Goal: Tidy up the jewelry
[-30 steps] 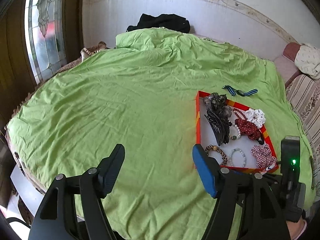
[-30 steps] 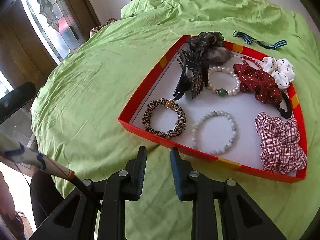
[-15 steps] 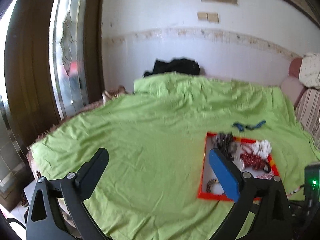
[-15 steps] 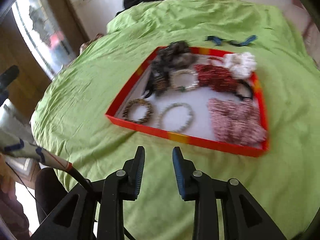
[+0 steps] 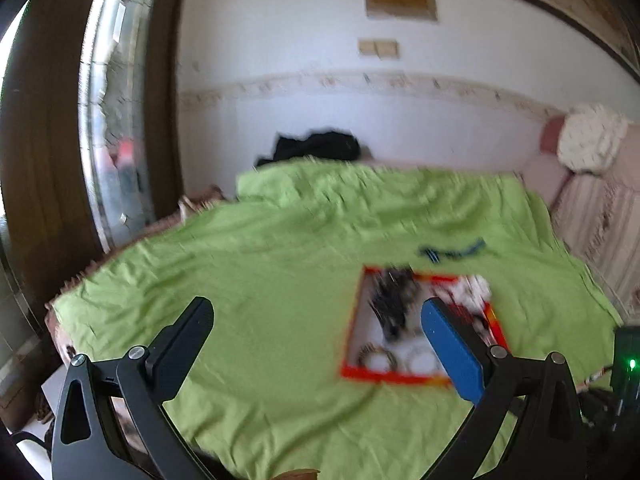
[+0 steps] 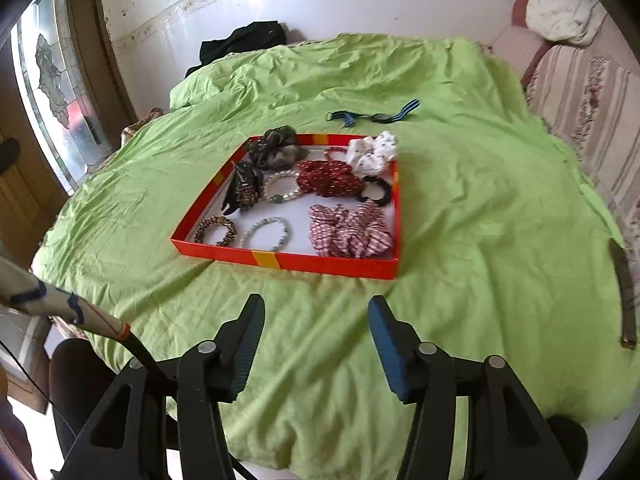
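Note:
A red tray (image 6: 288,259) lies on the green bed cover (image 6: 460,200); it also shows blurred in the left wrist view (image 5: 394,376). In it lie bead bracelets (image 6: 265,233), a leopard bracelet (image 6: 215,230), a pearl bracelet (image 6: 280,189), a black claw clip (image 6: 242,189), and red (image 6: 332,179), white (image 6: 372,151) and checked scrunchies (image 6: 348,231). A blue striped band (image 6: 372,117) lies on the cover beyond the tray. My right gripper (image 6: 316,344) is open and empty, held back from the tray's near edge. My left gripper (image 5: 316,344) is open wide and empty, left of the tray.
A black garment (image 6: 244,42) lies at the head of the bed by the white wall. A glass-panelled door (image 6: 52,92) stands at the left. A striped sofa (image 6: 592,92) with a white cushion (image 6: 560,12) stands at the right. A dark strap (image 6: 624,292) lies at the bed's right edge.
Both grippers have pulled back and up from the tray, so more of the room shows. My right gripper has opened from nearly shut. The left gripper stays open.

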`<move>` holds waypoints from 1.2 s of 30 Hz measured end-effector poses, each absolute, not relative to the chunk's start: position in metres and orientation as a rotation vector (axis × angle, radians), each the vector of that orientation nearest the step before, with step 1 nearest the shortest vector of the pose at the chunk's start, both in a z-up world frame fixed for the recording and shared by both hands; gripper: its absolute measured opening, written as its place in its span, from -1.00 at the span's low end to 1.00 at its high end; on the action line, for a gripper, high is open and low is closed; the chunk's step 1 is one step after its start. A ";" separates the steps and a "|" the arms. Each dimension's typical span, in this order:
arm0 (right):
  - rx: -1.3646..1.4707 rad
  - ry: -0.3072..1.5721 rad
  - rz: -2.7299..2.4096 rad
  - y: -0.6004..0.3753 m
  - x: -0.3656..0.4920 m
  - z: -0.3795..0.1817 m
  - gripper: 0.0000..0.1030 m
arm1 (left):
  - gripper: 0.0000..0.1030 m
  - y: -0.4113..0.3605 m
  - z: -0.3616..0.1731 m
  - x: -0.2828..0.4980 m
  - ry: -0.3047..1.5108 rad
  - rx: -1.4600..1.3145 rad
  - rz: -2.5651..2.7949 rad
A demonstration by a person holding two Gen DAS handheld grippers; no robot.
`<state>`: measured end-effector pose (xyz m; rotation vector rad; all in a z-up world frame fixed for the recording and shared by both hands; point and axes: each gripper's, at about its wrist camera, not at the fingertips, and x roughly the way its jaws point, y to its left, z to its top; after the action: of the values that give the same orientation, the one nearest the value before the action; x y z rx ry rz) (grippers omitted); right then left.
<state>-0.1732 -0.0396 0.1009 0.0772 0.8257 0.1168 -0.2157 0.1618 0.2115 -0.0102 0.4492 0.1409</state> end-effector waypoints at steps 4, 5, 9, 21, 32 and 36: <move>0.071 0.815 0.090 -0.044 -0.183 0.104 0.17 | 1.00 0.152 0.192 -0.215 0.571 -0.028 0.113; 0.072 0.814 0.084 -0.045 -0.185 0.105 0.18 | 1.00 0.150 0.188 -0.216 0.590 -0.030 0.110; 0.075 0.806 0.058 -0.049 -0.192 0.106 0.21 | 1.00 0.143 0.172 -0.221 0.664 -0.021 0.102; 0.045 0.799 0.015 -0.045 -0.203 0.110 0.28 | 1.00 0.142 0.152 -0.224 0.780 -0.051 0.073; 0.017 0.806 -0.029 -0.042 -0.200 0.106 0.31 | 1.00 0.145 0.143 -0.219 0.817 -0.040 0.084; 0.012 0.812 -0.043 -0.043 -0.198 0.103 0.31 | 1.00 0.146 0.137 -0.216 0.838 -0.043 0.088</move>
<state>-0.1978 -0.0430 0.1030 0.0121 0.8123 -0.0427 -0.2161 0.1457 0.1366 -0.0426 0.8383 0.0877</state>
